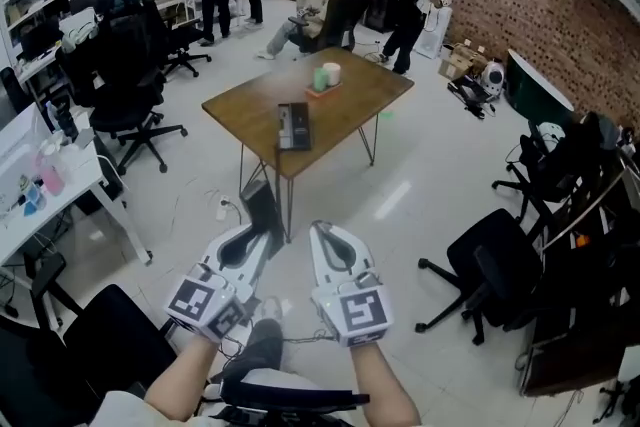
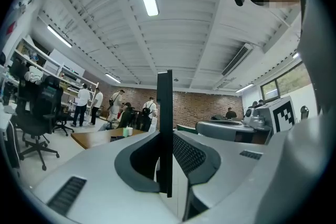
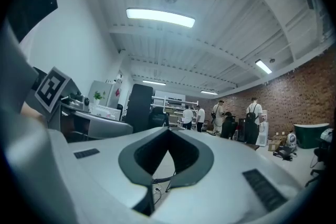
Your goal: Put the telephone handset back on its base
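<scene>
The telephone (image 1: 293, 126) lies on the wooden counter (image 1: 352, 105) at upper centre of the head view, well apart from both tools at the bottom edge. The left hand-held gripper (image 1: 258, 233) is clamped on a flat black panel (image 1: 262, 205), held edge-up. The right hand-held gripper (image 1: 322, 231) has its jaws together, with nothing between them.

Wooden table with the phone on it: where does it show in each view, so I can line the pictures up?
Head view: the wooden table stands at upper centre.
Left gripper view: the table is low and left of centre, small.
Right gripper view: I cannot make it out.
Shared landmark: the brick wall, with people standing before it in all three views.
</scene>
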A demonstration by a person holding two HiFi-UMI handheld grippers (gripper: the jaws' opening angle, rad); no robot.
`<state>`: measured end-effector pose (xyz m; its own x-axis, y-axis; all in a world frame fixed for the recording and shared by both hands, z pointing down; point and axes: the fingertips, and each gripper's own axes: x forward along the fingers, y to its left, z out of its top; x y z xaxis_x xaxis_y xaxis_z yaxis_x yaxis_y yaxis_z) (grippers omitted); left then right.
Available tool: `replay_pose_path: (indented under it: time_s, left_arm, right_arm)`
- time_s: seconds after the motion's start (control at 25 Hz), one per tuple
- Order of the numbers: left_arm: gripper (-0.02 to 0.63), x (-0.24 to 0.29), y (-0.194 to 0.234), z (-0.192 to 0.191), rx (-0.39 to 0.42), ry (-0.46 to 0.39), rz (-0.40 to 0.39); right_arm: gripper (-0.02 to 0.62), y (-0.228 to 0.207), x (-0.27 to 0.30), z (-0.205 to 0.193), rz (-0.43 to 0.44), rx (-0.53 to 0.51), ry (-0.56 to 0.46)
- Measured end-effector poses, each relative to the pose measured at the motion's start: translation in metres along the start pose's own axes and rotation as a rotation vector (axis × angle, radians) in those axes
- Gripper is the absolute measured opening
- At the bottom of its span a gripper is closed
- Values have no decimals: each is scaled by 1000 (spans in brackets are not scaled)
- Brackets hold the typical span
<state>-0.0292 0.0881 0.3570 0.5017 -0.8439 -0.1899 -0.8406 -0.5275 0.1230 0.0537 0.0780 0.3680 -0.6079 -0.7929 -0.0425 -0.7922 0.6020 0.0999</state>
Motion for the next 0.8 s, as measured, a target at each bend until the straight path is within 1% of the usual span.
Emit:
replay_pose_path:
  time_s: [0.08,0.4,0.8]
  left_arm:
    - [66,4,7,-1,-6,2,4]
    - [66,26,35,-8,-32,16,11]
    - [66,76,79,-28,-63,61,10]
  right_arm:
    - [5,0,8,-4,9,-11,8]
    - [5,-9,46,-10,21,19,21]
    - [4,-39,108,-19,26,15,41]
